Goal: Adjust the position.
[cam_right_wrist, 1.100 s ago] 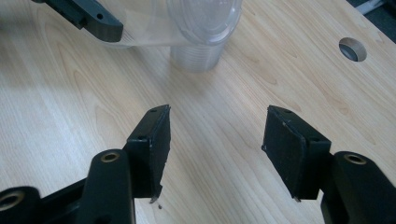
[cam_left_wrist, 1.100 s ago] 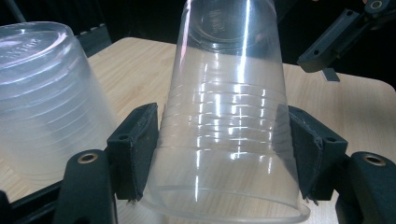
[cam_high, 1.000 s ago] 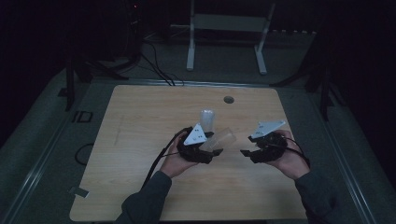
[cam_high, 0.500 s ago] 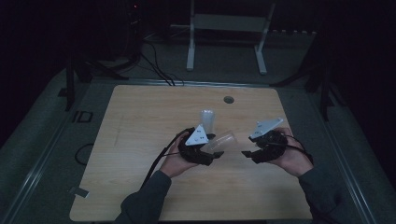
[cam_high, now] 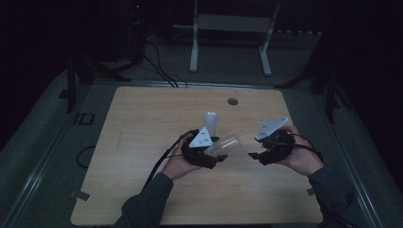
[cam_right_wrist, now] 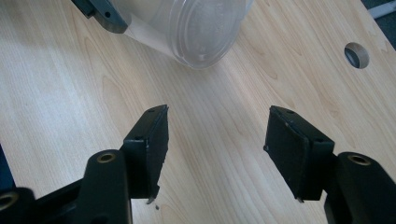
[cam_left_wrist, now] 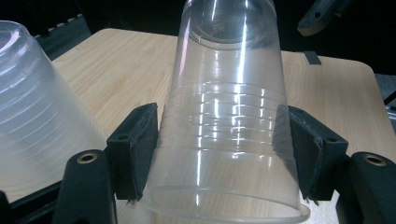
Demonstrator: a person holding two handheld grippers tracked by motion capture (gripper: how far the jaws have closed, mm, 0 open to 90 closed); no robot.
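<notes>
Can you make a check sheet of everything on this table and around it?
Surface: wooden table, bare, with a round hole near the far edge.
Job's things: clear plastic cup held on its side; a second cup stands upside down just behind it.
Clutter: nothing seen.
Grippers: left gripper shut on the clear plastic cup; right gripper open, jaws have just been opening, nothing between them.
Cables: black cable trails from the left gripper.
Surroundings: dark room, white stand beyond the table.

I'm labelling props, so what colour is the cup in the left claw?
The plastic cup is clear and colourless, with faint ridges; the left gripper view shows it best.
</notes>
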